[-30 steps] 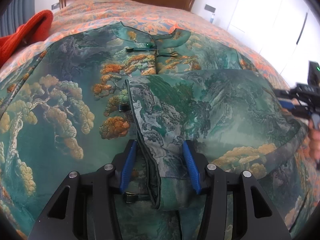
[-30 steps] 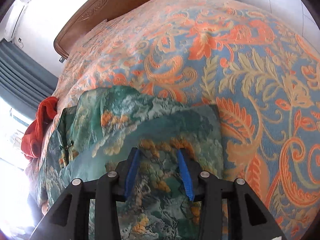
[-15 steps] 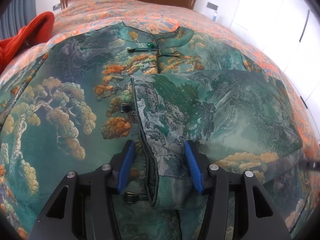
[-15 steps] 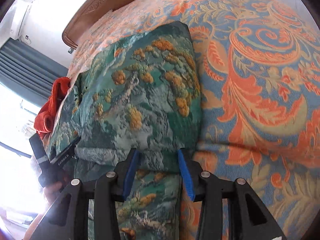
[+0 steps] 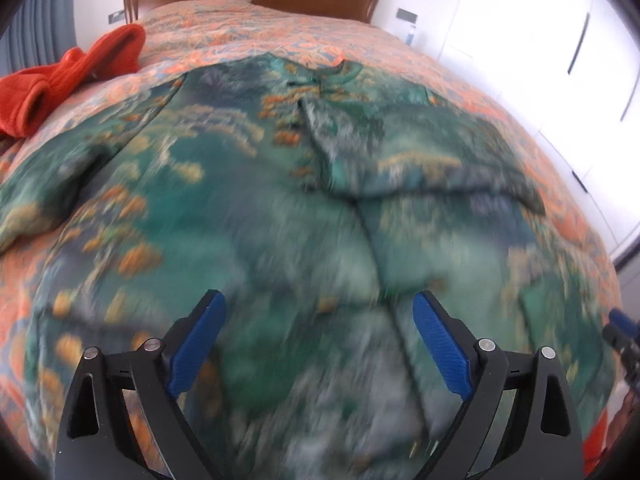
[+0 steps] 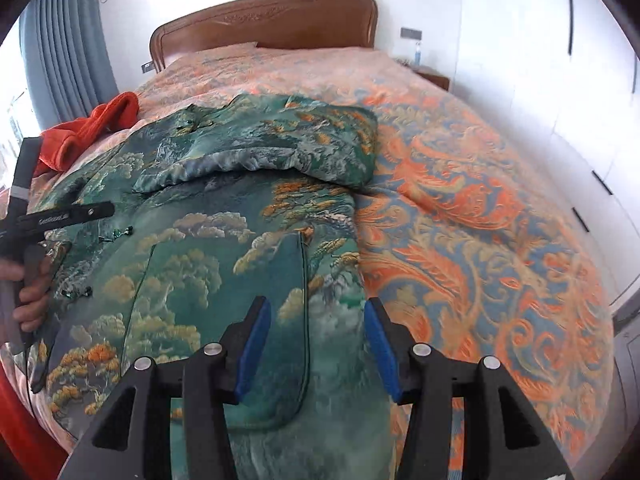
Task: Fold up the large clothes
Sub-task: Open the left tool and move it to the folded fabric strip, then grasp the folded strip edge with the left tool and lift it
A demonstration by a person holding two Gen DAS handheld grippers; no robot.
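A large green robe (image 5: pixel 260 184) printed with trees and mountains lies spread on the bed. One sleeve (image 5: pixel 420 152) is folded across its chest. My left gripper (image 5: pixel 316 298) hovers over the robe's middle. Its jaws are opening wide and nothing is between them; this view is blurred. In the right wrist view the robe (image 6: pixel 224 240) and its folded sleeve (image 6: pixel 272 148) show sharply. My right gripper (image 6: pixel 315 303) hangs above the robe's lower right part near its side edge. Its jaws are opening, with only cloth below them. A hand (image 6: pixel 28 300) at the left holds the other tool.
An orange-red garment (image 6: pixel 88 132) lies bunched at the bed's left side. The orange and blue bedspread (image 6: pixel 480 220) lies bare to the right of the robe. A wooden headboard (image 6: pixel 264 20) stands at the far end, white wardrobe doors (image 6: pixel 560 80) along the right.
The left gripper let go of the sleeve's edge, spread its jaws and drew back from it. The right gripper swung round to face the headboard, pulled back to the robe's lower part and widened a little.
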